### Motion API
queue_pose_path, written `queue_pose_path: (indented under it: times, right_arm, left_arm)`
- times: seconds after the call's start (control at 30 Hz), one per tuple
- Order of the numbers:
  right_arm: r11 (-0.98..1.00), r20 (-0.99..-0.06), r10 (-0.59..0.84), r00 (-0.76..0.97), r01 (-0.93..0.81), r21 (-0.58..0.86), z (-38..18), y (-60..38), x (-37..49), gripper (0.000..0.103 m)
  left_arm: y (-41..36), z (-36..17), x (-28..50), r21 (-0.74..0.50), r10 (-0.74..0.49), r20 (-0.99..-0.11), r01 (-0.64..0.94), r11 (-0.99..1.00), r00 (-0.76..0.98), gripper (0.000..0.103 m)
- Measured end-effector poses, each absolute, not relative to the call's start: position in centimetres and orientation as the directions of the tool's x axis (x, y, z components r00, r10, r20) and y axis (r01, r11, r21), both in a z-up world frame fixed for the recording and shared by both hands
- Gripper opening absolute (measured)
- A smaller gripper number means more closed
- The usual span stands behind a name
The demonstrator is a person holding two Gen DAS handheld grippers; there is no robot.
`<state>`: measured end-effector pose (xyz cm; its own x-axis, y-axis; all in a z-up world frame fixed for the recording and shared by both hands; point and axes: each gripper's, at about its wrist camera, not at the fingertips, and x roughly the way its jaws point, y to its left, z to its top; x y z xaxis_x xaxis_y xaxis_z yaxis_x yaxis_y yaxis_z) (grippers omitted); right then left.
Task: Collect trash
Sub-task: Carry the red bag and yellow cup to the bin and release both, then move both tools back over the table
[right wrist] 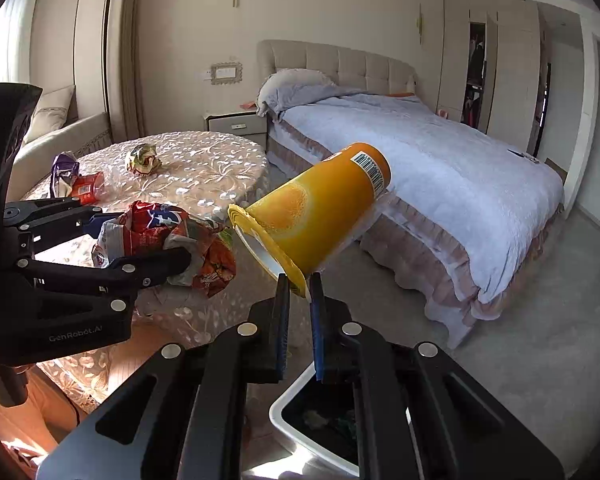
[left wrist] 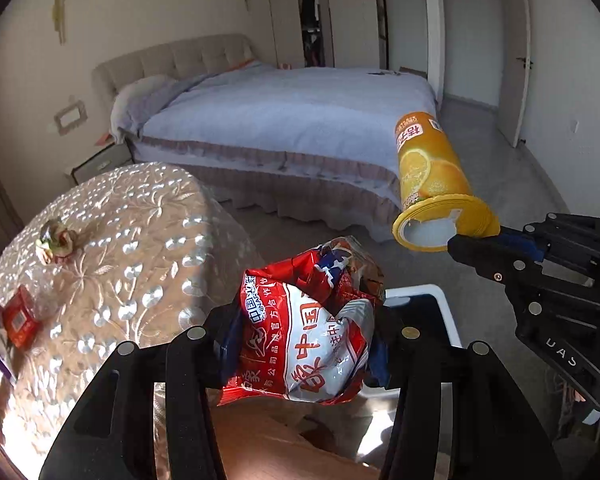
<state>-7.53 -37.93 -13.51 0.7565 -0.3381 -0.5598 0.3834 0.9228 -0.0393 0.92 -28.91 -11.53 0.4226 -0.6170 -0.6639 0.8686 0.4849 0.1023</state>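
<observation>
Plainly, two pieces of trash are held in the air over the bin, and neither hold is secure

The crumpled red-and-white foil snack bag (left wrist: 304,332) is clamped between the half-spread jaws of the left tool (left wrist: 300,344), while the tall orange cardboard snack tube (right wrist: 320,208) is pinched only by its yellow rim in the tightly clenched right tool (right wrist: 300,292), its body sticking out tilted and unsupported. The white-rimmed waste bin with a dark liner (right wrist: 284,412) is seen just below the right tool, beside the round lace-covered tabletop (right wrist: 204,168). A slip of the tube is judged the main risk: with so thin a rim bite, it could be swung loose and dropped onto the grey carpet. The slick bag could be squeezed out, or released wide of the bin. More wrappers (right wrist: 76,178) are left on the tabletop
</observation>
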Motion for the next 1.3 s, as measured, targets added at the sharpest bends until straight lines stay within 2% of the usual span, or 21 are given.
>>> queue_pose_path:
  times: [0.33,0.6,0.63,0.67,0.7,0.73,0.77,0.8,1.03,1.3]
  right_arm:
    - [0.887,-0.747,-0.361,0.559,0.452,-0.091,-22.9,-43.5,-10.2,0.011]
    - [0.929,-0.854,-0.231,0.466,0.367,-0.051,-30.6,-45.8,-11.0,0.011]
    - [0.936,-0.862,-0.218,0.458,0.348,-0.052,-31.4,-45.8,-11.0,0.011]
    - [0.940,-0.866,-0.220,0.450,0.336,-0.065,-32.0,-45.9,-11.1,0.012]
    - [0.945,-0.871,-0.215,0.442,0.318,-0.071,-32.8,-46.1,-11.2,0.020]
    - [0.949,-0.882,-0.203,0.424,0.305,-0.072,-33.5,-46.2,-11.4,0.056]
    - [0.950,-0.885,-0.215,0.414,0.300,-0.090,-33.8,-46.2,-11.5,0.100]
    - [0.949,-0.880,-0.238,0.411,0.291,-0.121,-34.0,-46.1,-11.7,0.096]
    - [0.955,-0.869,-0.244,0.431,0.262,-0.138,-33.5,-45.9,-11.9,0.098]
    - [0.956,-0.828,-0.258,0.499,0.255,-0.144,-30.5,-45.5,-11.2,0.098]
  left_arm:
    - [-37.7,-22.1,-0.3,0.068,-0.492,-0.848,0.961,0.266,0.196,0.050]
    - [-41.7,-28.7,0.2,0.026,-0.371,-0.923,0.980,0.195,0.099,0.051]
    - [-42.1,-29.4,0.4,0.005,-0.355,-0.932,0.984,0.178,0.069,0.056]
    - [-42.4,-30.1,0.3,-0.013,-0.337,-0.940,0.986,0.164,0.044,0.071]
    - [-42.8,-30.8,0.0,-0.019,-0.320,-0.947,0.988,0.153,0.031,0.088]
    - [-43.0,-31.3,-0.1,-0.008,-0.308,-0.951,0.990,0.142,0.036,0.098]
    - [-43.1,-31.7,-0.3,0.004,-0.294,-0.955,0.992,0.127,0.041,0.098]
    - [-43.3,-32.2,-0.5,0.018,-0.286,-0.957,0.993,0.120,0.052,0.098]
    - [-42.5,-31.0,-0.8,-0.011,-0.340,-0.940,0.994,0.112,0.028,0.098]
    - [-41.5,-28.4,-0.2,0.022,-0.396,-0.915,0.991,0.134,0.074,0.098]
